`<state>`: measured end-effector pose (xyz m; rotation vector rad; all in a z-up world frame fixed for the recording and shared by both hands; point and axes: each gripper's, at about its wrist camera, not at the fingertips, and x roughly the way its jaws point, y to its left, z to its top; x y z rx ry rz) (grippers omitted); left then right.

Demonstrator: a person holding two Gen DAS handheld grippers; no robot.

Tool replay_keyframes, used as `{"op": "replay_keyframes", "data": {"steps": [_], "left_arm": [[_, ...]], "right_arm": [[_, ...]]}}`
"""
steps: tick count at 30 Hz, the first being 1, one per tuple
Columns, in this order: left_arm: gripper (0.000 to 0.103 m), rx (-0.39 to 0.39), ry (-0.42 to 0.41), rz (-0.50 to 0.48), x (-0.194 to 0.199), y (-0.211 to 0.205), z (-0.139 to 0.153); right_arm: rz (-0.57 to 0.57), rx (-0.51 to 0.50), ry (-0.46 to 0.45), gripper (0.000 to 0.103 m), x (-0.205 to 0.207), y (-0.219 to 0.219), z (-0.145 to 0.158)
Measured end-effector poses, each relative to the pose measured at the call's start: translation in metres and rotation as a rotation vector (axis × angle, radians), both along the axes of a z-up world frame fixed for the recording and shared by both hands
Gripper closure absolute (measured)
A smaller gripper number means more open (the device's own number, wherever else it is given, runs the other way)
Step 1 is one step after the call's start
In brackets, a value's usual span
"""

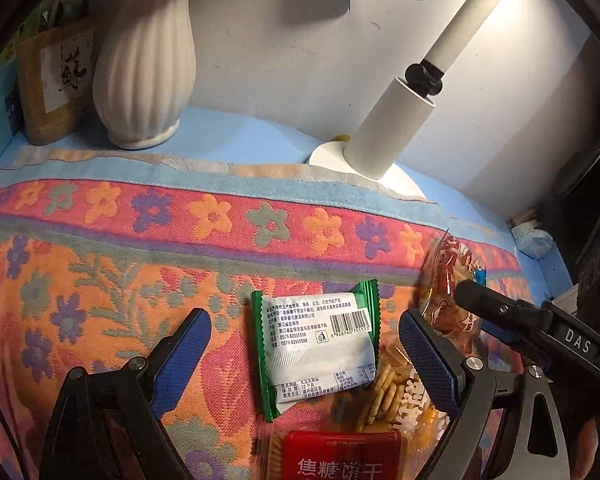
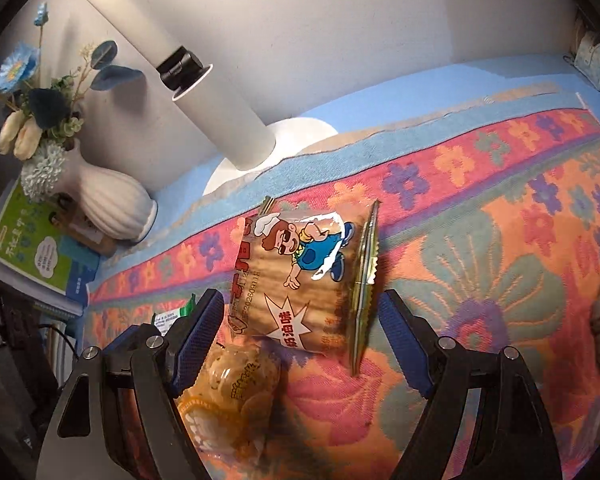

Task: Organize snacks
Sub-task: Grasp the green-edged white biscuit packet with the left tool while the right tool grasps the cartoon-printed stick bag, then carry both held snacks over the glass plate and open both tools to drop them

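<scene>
A green-and-white snack packet [image 1: 316, 344] lies flat on the flowered cloth [image 1: 100, 280], between the fingers of my left gripper [image 1: 304, 316], which is open and not touching it. A clear bag of round crackers [image 1: 384, 396] and a red biscuit pack [image 1: 340, 456] lie just below it. A brown packet with a cartoon chef [image 2: 300, 272] lies between the fingers of my open right gripper [image 2: 300, 298], whose pads stand just outside its edges. The cracker bag [image 2: 236, 380] sits by the right gripper's left finger [image 2: 204, 320]. That gripper's dark finger [image 1: 480, 300] shows over the brown packet [image 1: 444, 276].
A ribbed white vase [image 1: 144, 76] with flowers [image 2: 28, 92] and a white tube lamp [image 1: 388, 132] on a round base stand at the back against the wall. Books [image 2: 36, 256] and a brown box [image 1: 52, 88] sit beside the vase. The cloth [image 2: 500, 240] extends right.
</scene>
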<state>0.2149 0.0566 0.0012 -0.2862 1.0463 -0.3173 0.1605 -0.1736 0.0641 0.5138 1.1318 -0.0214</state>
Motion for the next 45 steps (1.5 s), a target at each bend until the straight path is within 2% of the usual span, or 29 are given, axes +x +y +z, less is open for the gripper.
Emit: {"op": "replay_keyframes", "data": {"steps": [4, 9, 11, 14, 15, 16, 17, 19, 23, 27, 31, 33, 38, 42, 45], "left_arm": [[0.009, 0.07, -0.032, -0.015, -0.003, -0.01, -0.004], [0.01, 0.115, -0.061, -0.017, -0.005, -0.016, -0.006], [0.01, 0.124, -0.064, -0.026, -0.006, -0.017, -0.007], [0.01, 0.128, -0.067, -0.035, -0.006, -0.018, -0.007], [0.014, 0.132, -0.071, -0.04, -0.007, -0.018, -0.007], [0.031, 0.132, -0.078, -0.049, -0.008, -0.019, -0.006], [0.039, 0.146, -0.086, -0.05, -0.01, -0.019, -0.005], [0.046, 0.165, -0.091, -0.046, -0.01, -0.021, -0.006], [0.051, 0.131, -0.113, -0.007, -0.013, -0.009, 0.0], [0.052, 0.076, -0.175, 0.055, -0.019, 0.012, 0.015], [0.052, 0.034, -0.192, 0.091, -0.029, 0.029, 0.029], [0.052, 0.014, -0.193, 0.09, -0.044, 0.034, 0.039], [0.052, 0.062, -0.205, 0.075, -0.104, 0.024, 0.058], [0.052, 0.061, -0.215, 0.057, -0.156, 0.013, 0.063], [0.052, 0.057, -0.201, 0.037, -0.193, 0.001, 0.057]], "right_arm": [[0.005, -0.104, -0.024, 0.02, 0.008, 0.015, -0.005], [0.036, -0.235, -0.071, 0.02, 0.01, 0.028, -0.011], [0.035, -0.246, -0.086, 0.023, 0.008, 0.028, -0.011], [0.039, -0.279, -0.094, 0.035, 0.007, 0.027, -0.01], [0.035, -0.272, -0.102, 0.037, 0.006, 0.026, -0.009], [0.033, -0.261, -0.107, 0.038, 0.005, 0.024, -0.008], [0.028, -0.246, -0.113, 0.039, 0.004, 0.022, -0.007], [0.022, -0.203, -0.134, 0.039, 0.002, 0.016, -0.005], [-0.001, -0.156, -0.187, 0.04, -0.005, 0.006, 0.003], [0.002, -0.182, -0.249, 0.04, -0.012, 0.01, 0.018], [0.012, -0.139, -0.28, 0.04, -0.025, 0.012, 0.037], [0.047, -0.114, -0.286, 0.04, -0.043, 0.016, 0.048], [0.124, -0.082, -0.239, 0.04, -0.098, 0.02, 0.06], [0.184, -0.109, -0.178, 0.04, -0.145, 0.021, 0.058], [0.205, -0.148, -0.144, 0.04, -0.171, 0.019, 0.055]]}}
